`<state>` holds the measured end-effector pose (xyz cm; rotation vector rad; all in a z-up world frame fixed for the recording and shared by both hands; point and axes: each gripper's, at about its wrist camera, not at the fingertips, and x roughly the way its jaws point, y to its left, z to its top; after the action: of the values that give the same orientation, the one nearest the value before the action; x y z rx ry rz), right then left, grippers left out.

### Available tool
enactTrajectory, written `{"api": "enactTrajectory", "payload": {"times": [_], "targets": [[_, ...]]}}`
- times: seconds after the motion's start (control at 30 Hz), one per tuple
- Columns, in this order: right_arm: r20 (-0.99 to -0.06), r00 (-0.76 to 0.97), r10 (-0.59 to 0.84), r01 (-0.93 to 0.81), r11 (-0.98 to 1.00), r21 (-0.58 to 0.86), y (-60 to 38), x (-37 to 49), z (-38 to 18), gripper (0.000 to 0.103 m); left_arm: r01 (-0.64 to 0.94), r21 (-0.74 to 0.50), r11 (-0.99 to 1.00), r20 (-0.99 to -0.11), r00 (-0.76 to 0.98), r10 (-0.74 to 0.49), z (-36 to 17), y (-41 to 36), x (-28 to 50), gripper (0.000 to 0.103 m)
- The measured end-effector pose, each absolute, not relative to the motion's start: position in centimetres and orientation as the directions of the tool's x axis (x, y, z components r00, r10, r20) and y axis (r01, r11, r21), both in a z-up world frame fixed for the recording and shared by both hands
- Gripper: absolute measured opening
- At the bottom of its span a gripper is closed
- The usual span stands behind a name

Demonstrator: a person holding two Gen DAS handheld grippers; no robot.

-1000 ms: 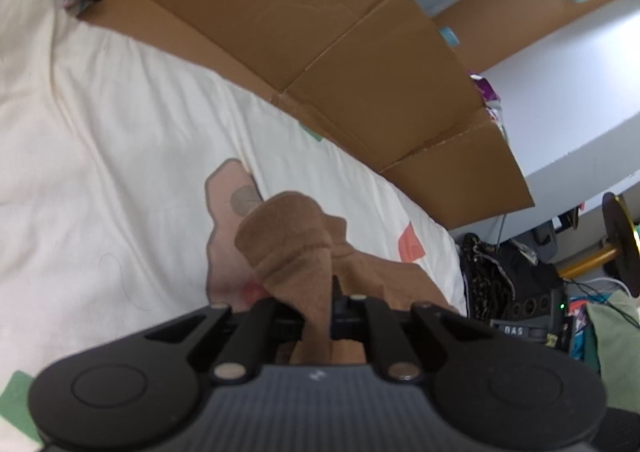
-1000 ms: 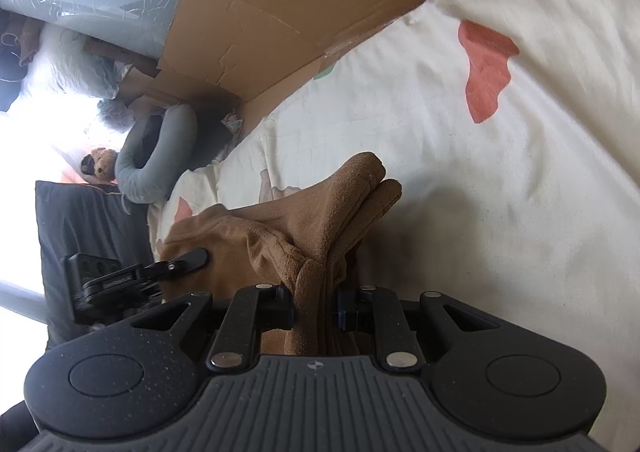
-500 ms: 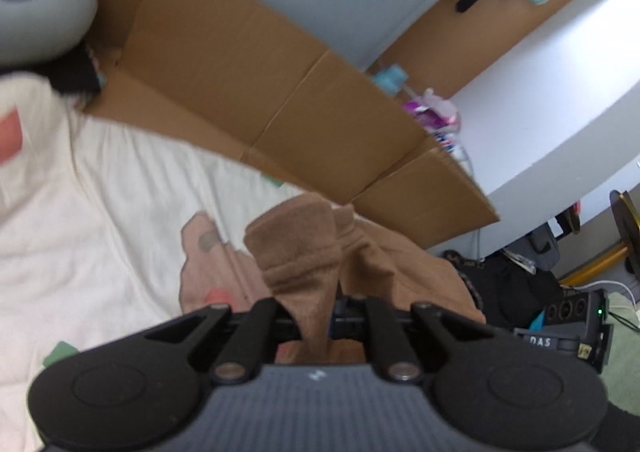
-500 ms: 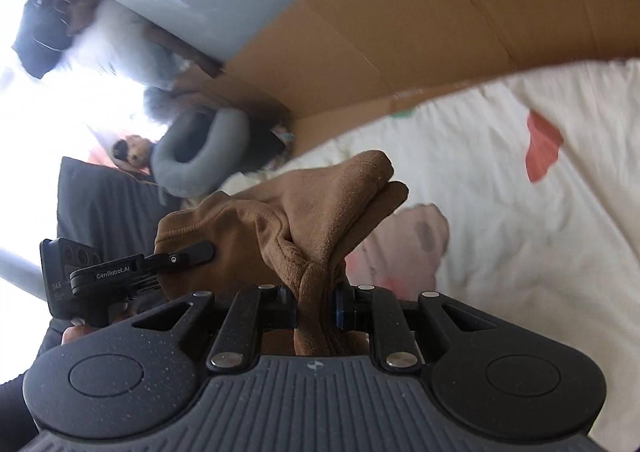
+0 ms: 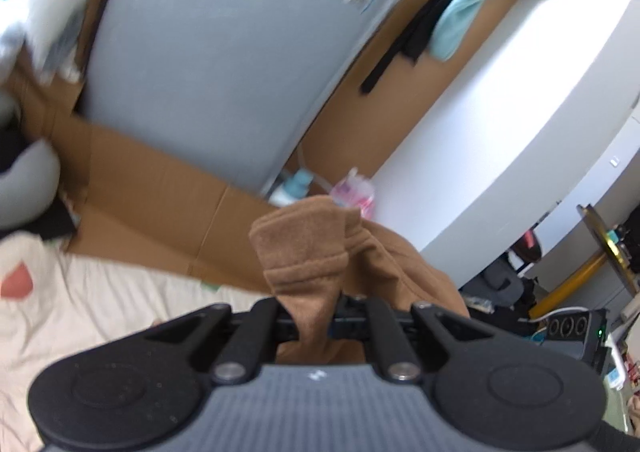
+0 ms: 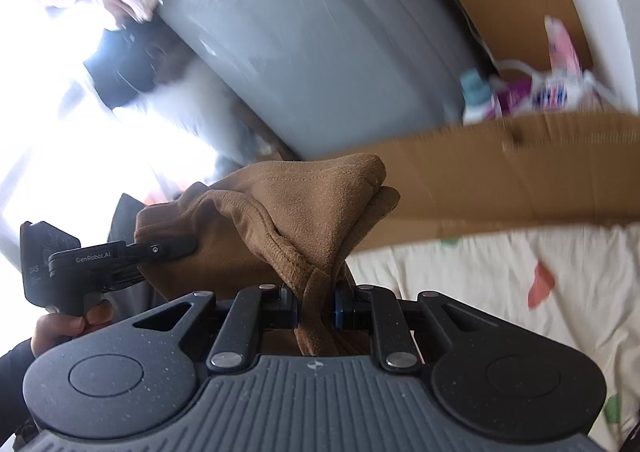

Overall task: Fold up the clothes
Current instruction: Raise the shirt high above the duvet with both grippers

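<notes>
A brown fleece garment [image 5: 304, 252] hangs in the air between both grippers, high above the cream bedsheet [image 5: 80, 312]. My left gripper [image 5: 314, 322] is shut on a bunched ribbed edge of it. In the right wrist view my right gripper [image 6: 316, 310] is shut on another bunched part of the brown garment [image 6: 304, 203]. The left gripper [image 6: 168, 246] shows there too at the left, pinching the cloth, with a person's hand [image 6: 60, 326] under it. The rest of the garment hangs hidden below the gripper bodies.
Flattened cardboard [image 5: 152, 187] lines the far side of the bed, with a grey upright mattress [image 5: 224, 51] behind it. The sheet [image 6: 500, 284] carries coloured patches. A grey neck pillow [image 5: 24, 187] lies left. Bottles and packets [image 6: 532, 87], a white wall and clutter stand right.
Both grippers have risen steeply with the brown garment held in them, lifting it off the bedsheet. The views now show the grey mattress and wall instead of mostly sheet.
</notes>
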<state>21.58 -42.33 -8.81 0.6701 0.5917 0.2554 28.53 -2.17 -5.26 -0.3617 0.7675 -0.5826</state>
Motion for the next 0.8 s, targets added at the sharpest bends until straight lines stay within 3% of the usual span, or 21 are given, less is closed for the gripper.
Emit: {"api": "enactTrajectory", "payload": {"times": [0.4, 0.8], "targets": [[-0.381, 0.862, 0.334, -0.037, 0.792, 0.609, -44.2, 18.8, 4.7, 0.015, 0.410, -0.450, 0.794, -0.505, 0.616, -0.605, 6.4, -5.2, 25.4, 0.005], [-0.392, 0.876, 0.280, -0.032, 0.845, 0.533, -44.4, 12.3, 13.1, 0.015, 0.421, -0.436, 0.795, -0.508, 0.614, -0.604, 11.5, -8.4, 20.7, 0.005]]}}
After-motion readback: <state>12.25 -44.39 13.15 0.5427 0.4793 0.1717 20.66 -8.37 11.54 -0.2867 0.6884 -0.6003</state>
